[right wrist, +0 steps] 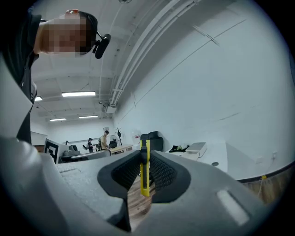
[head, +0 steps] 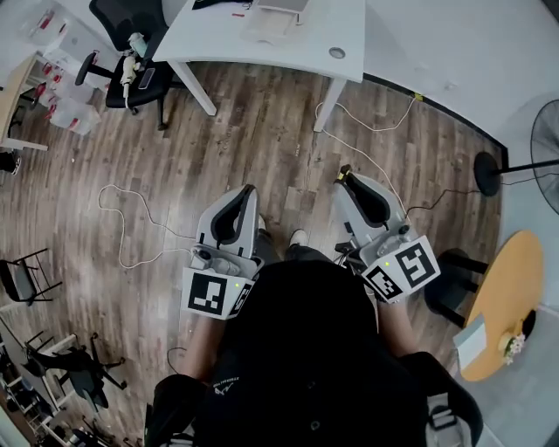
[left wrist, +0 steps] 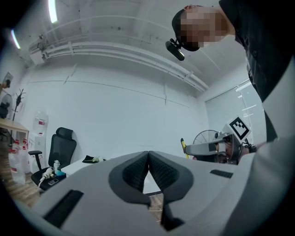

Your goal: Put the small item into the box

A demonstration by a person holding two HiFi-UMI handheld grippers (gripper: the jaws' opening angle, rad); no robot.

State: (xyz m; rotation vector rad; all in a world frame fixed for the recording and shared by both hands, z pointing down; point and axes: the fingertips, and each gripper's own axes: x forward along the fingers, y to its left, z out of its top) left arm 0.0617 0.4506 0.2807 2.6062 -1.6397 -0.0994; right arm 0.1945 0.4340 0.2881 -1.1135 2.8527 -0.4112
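I hold both grippers close to my body, above a wooden floor, jaws pointing away from me. My right gripper (head: 344, 180) (right wrist: 145, 159) is shut on a slim yellow and black utility knife (right wrist: 145, 173) (head: 343, 174), which stands on edge between the pads with its tip sticking out past them. The left gripper view shows that knife (left wrist: 183, 144) small at the right. My left gripper (head: 249, 192) (left wrist: 148, 156) is shut with nothing between its pads. A pale flat box (right wrist: 197, 147) (head: 266, 24) lies on the white table, well ahead of both grippers.
The white table (head: 314, 35) stands ahead across the wooden floor. A black office chair (head: 131, 35) is at the far left. Loose cables (head: 131, 218) trail on the floor. A round wooden table (head: 502, 297) and a fan (head: 546, 157) stand at the right. People (right wrist: 106, 137) stand far off.
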